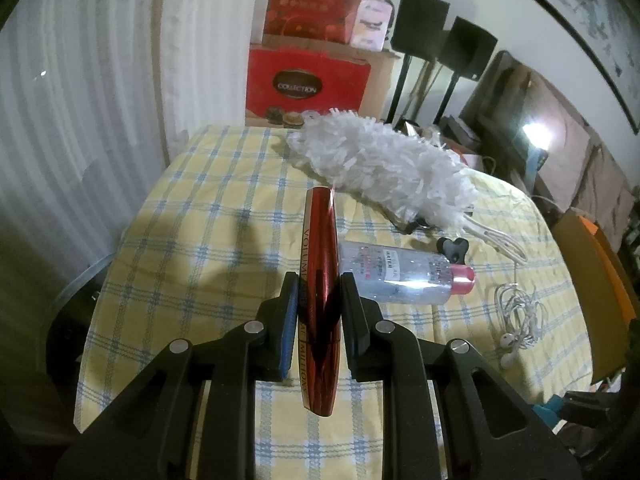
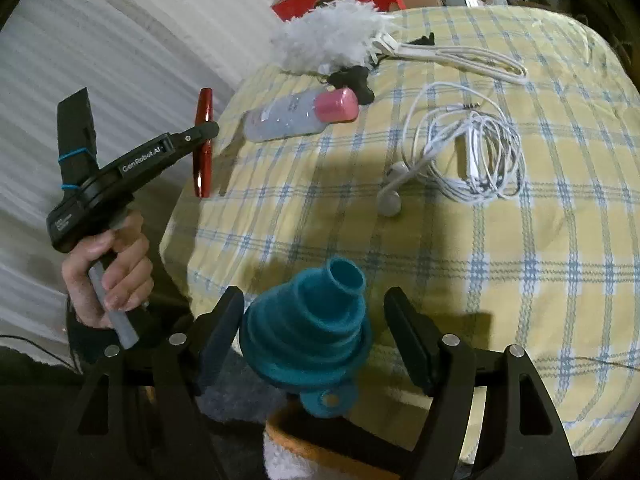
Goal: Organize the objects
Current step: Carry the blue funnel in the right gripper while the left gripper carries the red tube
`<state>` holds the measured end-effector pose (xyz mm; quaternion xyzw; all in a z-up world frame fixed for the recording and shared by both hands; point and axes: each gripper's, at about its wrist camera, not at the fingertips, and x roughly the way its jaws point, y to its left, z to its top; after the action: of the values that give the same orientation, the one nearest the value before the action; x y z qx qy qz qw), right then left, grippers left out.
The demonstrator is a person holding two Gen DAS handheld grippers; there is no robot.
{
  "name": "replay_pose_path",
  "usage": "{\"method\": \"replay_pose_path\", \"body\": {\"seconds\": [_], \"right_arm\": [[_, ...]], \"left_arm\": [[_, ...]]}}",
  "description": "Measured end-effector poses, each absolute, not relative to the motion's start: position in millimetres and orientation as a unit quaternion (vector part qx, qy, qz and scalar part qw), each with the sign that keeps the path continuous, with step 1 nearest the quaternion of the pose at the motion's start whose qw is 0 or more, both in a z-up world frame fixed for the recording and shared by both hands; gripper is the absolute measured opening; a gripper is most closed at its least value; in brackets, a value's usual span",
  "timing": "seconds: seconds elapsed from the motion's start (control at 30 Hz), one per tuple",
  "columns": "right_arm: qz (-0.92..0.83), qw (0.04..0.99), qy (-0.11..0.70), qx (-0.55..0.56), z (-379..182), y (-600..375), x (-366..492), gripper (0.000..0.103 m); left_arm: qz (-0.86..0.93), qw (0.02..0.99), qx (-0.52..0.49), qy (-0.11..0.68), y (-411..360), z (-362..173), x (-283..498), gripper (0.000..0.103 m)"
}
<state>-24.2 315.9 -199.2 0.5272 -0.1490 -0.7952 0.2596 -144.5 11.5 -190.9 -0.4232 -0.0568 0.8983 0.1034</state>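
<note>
- Currently the glossy red mascara tube [image 1: 319,280] is clamped upright by the left gripper [image 1: 318,300] above the yellow checked tablecloth [image 1: 200,208]; it could pivot and slip.
- Between the right gripper's [image 2: 314,320] parted, untouching jaws, the teal collapsible silicone funnel [image 2: 308,332] is seen at the table's edge; it could topple off.

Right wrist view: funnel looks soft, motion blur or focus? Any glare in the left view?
Right wrist view: the teal funnel between the right tool's spread fingers is smeared while the earphones stay sharp, which suggests motion blur; hard shadows on the tablecloth. Left wrist view: sharp; glare streaks on the red mascara tube and clear bottle, blown-out lamp spot; strong fisheye bending in both.
</note>
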Motion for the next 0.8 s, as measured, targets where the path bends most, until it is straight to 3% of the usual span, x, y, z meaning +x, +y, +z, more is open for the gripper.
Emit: {"method": "replay_pose_path", "body": {"seconds": [0.2, 0.3, 0.63, 0.8], "right_arm": [[-0.811, 0.255, -0.12, 0.513, -195.3, 306.1, -19.7, 0.06], [-0.826, 0.239, -0.152, 0.487, -186.9, 319.6, -18.7, 0.052], [-0.855, 0.219, -0.208, 0.421, -161.8, 360.6, -4.9, 0.05], [-0.89, 0.195, -0.179, 0.372, -131.4, 371.8, 7.4, 0.049]], "left_arm": [[0.897, 0.099, -0.428, -0.058, 8.7, -193.7, -146.7, 0.019], [0.896, 0.099, -0.429, -0.059, 9.5, -192.8, -148.4, 0.019], [0.904, 0.085, -0.417, -0.04, 16.6, -176.1, -141.1, 0.019], [0.912, 0.081, -0.4, -0.033, 19.3, -159.9, -135.9, 0.019]]}}
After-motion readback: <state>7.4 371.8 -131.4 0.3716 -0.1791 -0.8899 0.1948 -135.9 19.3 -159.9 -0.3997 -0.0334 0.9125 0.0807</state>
